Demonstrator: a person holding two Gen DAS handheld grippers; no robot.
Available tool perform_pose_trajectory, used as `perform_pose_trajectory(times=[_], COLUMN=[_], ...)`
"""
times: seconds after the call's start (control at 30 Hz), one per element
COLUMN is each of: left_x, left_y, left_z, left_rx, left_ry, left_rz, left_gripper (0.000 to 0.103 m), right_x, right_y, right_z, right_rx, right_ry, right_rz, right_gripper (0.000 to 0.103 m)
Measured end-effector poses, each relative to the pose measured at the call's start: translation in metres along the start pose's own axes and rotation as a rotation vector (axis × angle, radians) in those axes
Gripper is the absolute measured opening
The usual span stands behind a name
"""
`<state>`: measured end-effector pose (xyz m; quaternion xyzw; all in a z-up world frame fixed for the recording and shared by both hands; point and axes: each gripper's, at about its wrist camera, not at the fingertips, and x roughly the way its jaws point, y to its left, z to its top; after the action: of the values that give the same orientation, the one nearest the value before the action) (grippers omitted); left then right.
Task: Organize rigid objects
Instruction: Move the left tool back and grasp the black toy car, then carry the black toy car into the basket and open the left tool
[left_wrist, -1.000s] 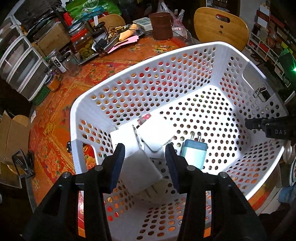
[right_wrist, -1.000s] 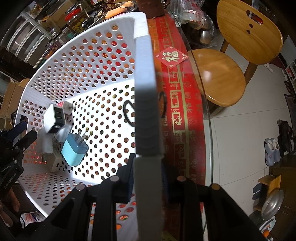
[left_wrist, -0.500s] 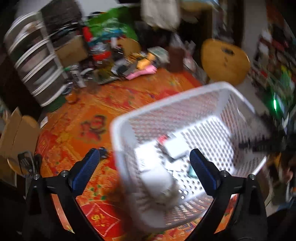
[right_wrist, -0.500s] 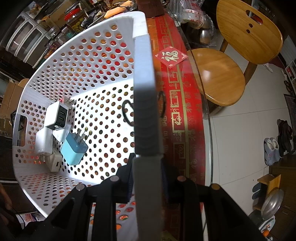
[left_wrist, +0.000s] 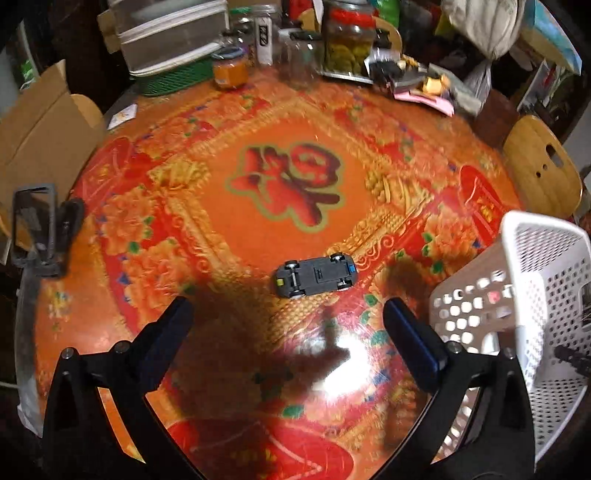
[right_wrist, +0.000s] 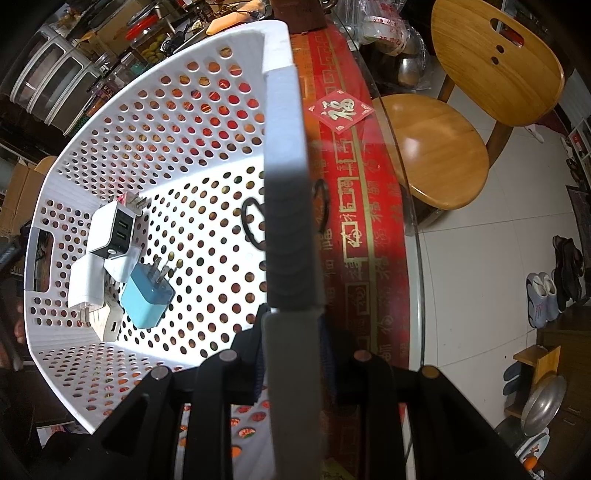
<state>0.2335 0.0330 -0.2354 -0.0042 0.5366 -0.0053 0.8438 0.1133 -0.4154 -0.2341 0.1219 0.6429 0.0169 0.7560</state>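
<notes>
The left gripper hangs wide open and empty over the table, the toy car just ahead between its fingers—upside down, long axis crosswise to them—while the right gripper is clamped on the basket rim, farther off.

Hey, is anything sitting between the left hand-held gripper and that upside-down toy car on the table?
Nothing visible. The left hand-held gripper is open, and only bare tablecloth lies between it and the toy car. The basket sits off to the right.
</notes>
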Motion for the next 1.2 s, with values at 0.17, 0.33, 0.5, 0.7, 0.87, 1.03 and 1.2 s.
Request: perform_pose_trajectory(times=[0.17,0.33,0.5,0.7,0.87,1.03,1.2], left_x=[0.039,0.063,0.071,0.080,0.073,0.052,0.012], left_y=[-0.014,-0.021,-0.020,-0.023,-0.023,-0.019,-0.013], left_z=[0.003,0.011,0.014,0.012,0.010,0.006,0.000], left_rx=[-0.005,-0.008,-0.018,-0.012,0.012,0.017,0.032], left_ry=[0.035,0.066,0.081,0.108,0.085,0.046,-0.013], left_rz=[-0.024,-0.022,-0.024,-0.025,0.005,0.017,0.049], left_gripper=[0.101,0.101,0.097,0.064,0.064,0.064,0.064], right_x=[0.001,0.001,0.001,0.002,0.002,0.001,0.001], right_y=[0.001,0.001,0.001,0.001,0.001,0.002,0.003], right_z=[0.001,0.002,0.001,0.002,0.001,0.003,0.003], right_rx=[0.001,0.001,0.003,0.002,-0.001,-0.006,-0.012], right_ry=[0.012,0.014,0.014,0.016,0.016,0.013,0.010], right_rz=[-0.010,-0.013,-0.013,-0.014,-0.013,-0.018,-0.017], right_gripper=[0.025,0.025,0.025,0.025,0.025,0.025,0.025])
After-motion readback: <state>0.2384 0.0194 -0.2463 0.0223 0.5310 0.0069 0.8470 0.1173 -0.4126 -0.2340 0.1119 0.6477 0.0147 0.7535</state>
